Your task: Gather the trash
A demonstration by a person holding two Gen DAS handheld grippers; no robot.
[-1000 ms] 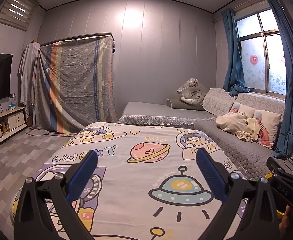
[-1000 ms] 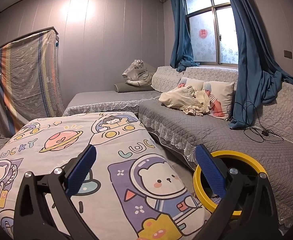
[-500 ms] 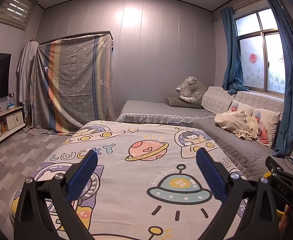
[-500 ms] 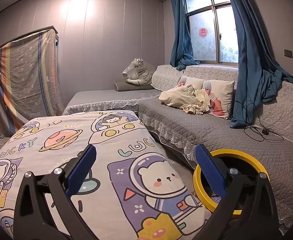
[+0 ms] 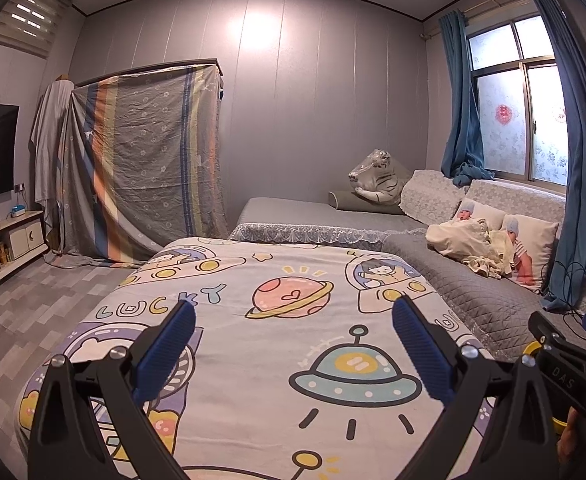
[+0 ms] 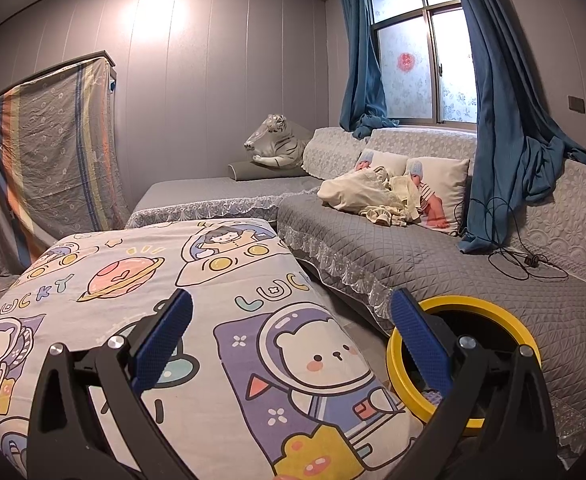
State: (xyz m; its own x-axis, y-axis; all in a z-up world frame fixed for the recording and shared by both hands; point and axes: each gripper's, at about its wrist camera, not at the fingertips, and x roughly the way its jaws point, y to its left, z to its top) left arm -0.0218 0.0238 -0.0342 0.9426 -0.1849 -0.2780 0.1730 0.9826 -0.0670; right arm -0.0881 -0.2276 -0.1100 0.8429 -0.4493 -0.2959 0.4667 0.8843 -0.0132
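So I've got both grippers held over the table with the cartoon space cloth [image 5: 277,344] on it, planets, UFOs and little astronaut bears all over. My left gripper [image 5: 293,354] has its blue pads spread wide with nothing between them, and my right gripper [image 6: 293,344] is the same, wide apart and empty. The yellow-rimmed bin [image 6: 493,312] sits on the floor in the gap between the table and the grey quilted sofa [image 6: 433,256], just beside the table's corner, partly hidden behind my right gripper's right-hand finger. From the left camera I only catch a sliver of its yellow rim past my other gripper. I honestly can't make out any trash on the cloth from either view. There's a cream blanket [image 6: 365,192] bunched on the sofa against the baby-print pillows.
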